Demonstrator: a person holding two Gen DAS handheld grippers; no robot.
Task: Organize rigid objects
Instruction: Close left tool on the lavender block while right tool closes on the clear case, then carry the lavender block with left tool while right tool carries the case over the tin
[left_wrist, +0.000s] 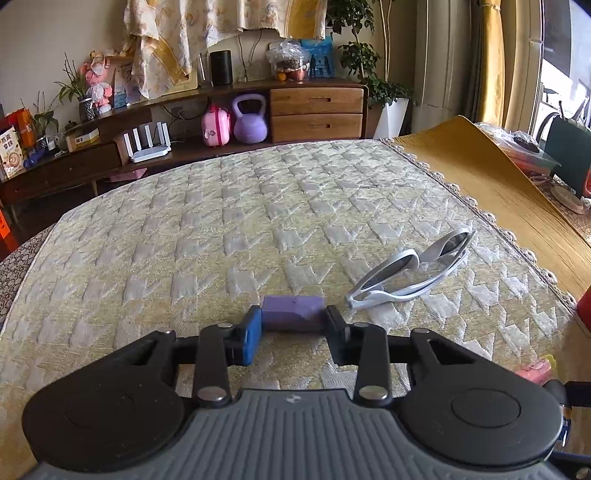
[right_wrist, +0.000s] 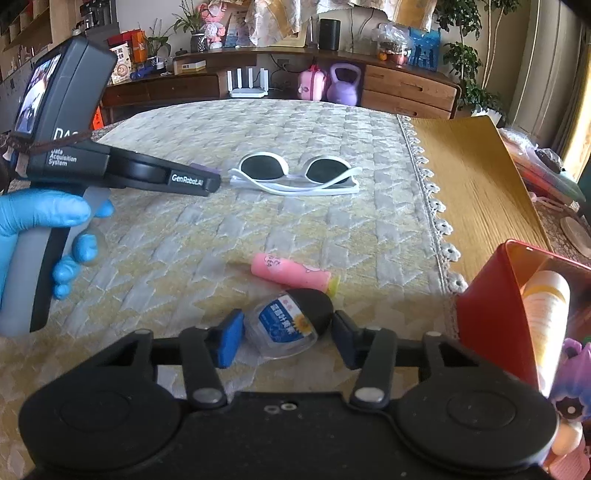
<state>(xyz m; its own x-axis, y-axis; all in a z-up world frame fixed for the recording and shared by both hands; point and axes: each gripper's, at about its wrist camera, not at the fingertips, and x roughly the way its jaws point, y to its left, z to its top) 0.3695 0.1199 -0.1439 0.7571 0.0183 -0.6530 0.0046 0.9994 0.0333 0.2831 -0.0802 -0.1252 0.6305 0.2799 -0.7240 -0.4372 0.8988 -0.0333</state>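
Observation:
My left gripper (left_wrist: 293, 321) is shut on a purple block (left_wrist: 293, 309), held just above the quilted cloth; it also shows in the right wrist view (right_wrist: 210, 181) with the block's end (right_wrist: 207, 170) peeking out. White sunglasses (left_wrist: 413, 271) lie to its right, also in the right wrist view (right_wrist: 295, 173). My right gripper (right_wrist: 286, 332) stands around a small clear bottle with a black cap and blue label (right_wrist: 291, 323); whether the pads touch it is unclear. A pink tube (right_wrist: 290, 273) lies just beyond.
A red box (right_wrist: 491, 317) with a cream tube (right_wrist: 543, 314) and toys stands at the right table edge. The yellow mat (right_wrist: 469, 184) curls up on the right. A sideboard (left_wrist: 314, 110) with a kettlebell stands behind the table.

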